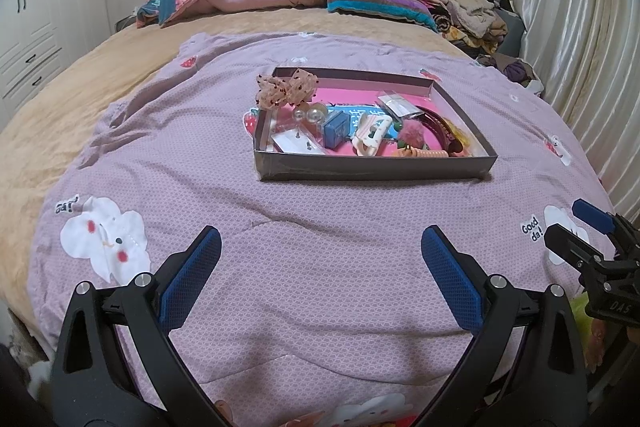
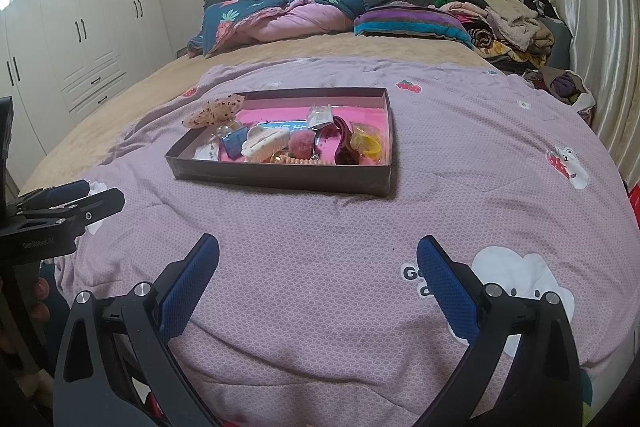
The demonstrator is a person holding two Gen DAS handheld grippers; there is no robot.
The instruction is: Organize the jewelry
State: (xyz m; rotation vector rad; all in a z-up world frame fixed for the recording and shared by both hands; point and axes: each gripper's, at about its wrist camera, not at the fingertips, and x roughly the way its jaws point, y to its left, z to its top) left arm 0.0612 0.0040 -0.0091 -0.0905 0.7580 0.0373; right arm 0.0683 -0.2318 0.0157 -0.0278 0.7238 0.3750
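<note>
While both tools hover low over the lilac patterned quilt (image 1: 320,227), neither one holds anything. At far left stands the white panelled wardrobe (image 2: 80,39). Next, the left gripper (image 1: 320,255) has its blue-padded jaws spread wide apart, empty, near the quilt's front edge. Well ahead of it lies the shallow dark cardboard tray with a pink floor (image 1: 372,169), resting flat on the quilt. Inside, from left: a peach dotted fabric bow (image 1: 286,89) propped on the left rim, two clear pearl-like beads (image 1: 308,114), a small blue box (image 1: 335,129), a cream claw hair clip (image 1: 370,133), a pink fluffy pompom (image 1: 410,135), and a dark curved headband (image 1: 438,127). The right gripper (image 2: 318,255) likewise stands apart and empty. A heap of folded clothing (image 2: 508,23) occupies the far right.
</note>
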